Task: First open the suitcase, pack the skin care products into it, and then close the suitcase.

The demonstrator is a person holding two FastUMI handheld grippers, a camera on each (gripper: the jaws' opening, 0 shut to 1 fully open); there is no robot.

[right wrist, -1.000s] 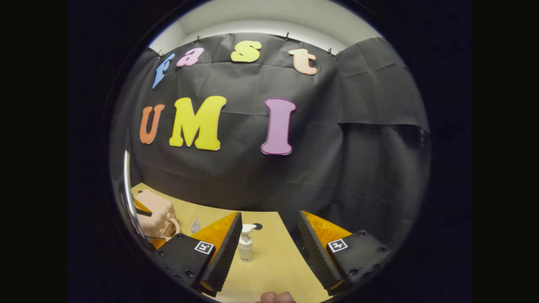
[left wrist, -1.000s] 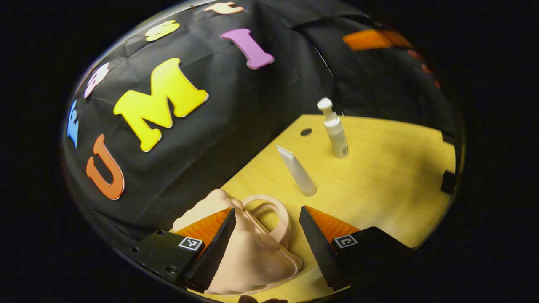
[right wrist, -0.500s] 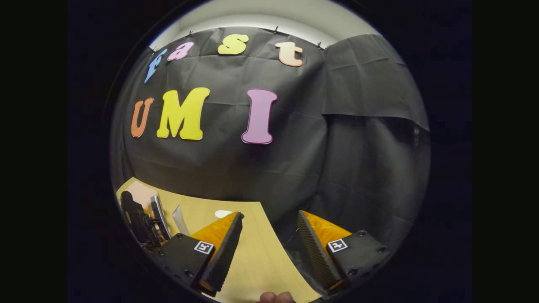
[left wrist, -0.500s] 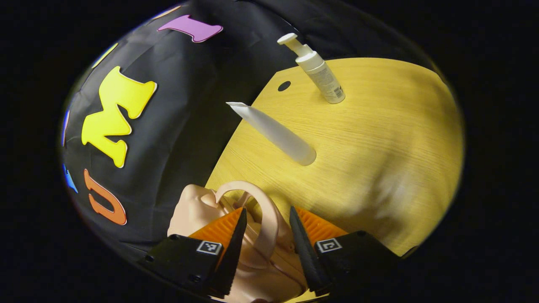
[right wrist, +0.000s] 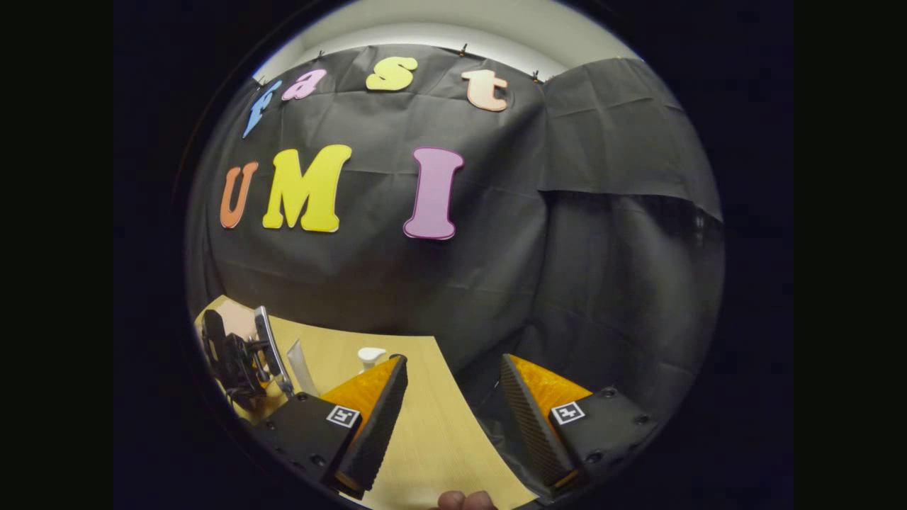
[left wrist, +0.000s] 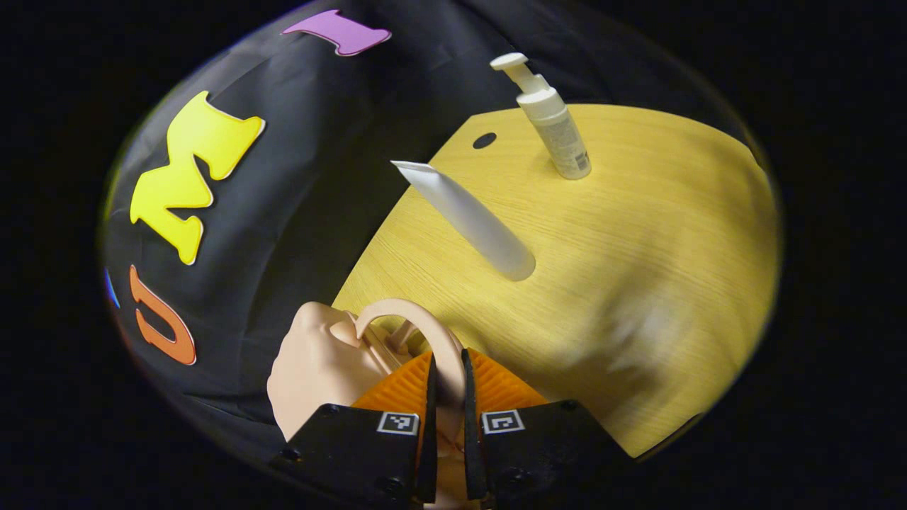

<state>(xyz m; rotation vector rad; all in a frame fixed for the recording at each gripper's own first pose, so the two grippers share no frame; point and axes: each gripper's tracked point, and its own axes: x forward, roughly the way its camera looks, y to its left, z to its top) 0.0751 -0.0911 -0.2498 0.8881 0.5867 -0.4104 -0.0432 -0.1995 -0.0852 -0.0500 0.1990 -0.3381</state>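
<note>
A light wooden worktop with a small dark hole near its upper-left corner is seen.

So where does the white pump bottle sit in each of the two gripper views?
Left gripper view: the white pump bottle stands upright near the top, on the far part of the yellow wooden table, right of the white squeeze tube.
Right gripper view: low and left of centre, its white pump head peeks above a finger of the right gripper.
Shared landmark: the white squeeze tube, beside the bottle in both.
</note>
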